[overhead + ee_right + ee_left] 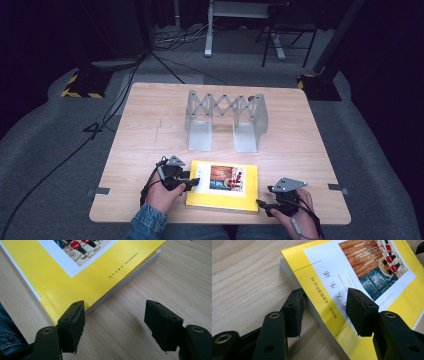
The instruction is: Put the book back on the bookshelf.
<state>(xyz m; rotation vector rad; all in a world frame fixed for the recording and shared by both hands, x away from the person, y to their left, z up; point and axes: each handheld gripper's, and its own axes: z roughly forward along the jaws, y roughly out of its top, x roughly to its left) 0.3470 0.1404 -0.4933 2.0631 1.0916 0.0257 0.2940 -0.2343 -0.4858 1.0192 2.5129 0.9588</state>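
Observation:
A thick yellow book with a white panel and a picture on its cover lies flat near the table's front edge. My left gripper is at the book's left edge. In the left gripper view it stands open around that edge of the book, one jaw on the table side and the other over the cover. My right gripper sits low at the book's front right corner. In the right gripper view it is open, with its left jaw beside the book and bare wood between the jaws.
A grey metal expanding rack stands upright at the middle of the wooden table, behind the book. Black cables run over the grey floor to the left, and stands and a desk frame are at the back.

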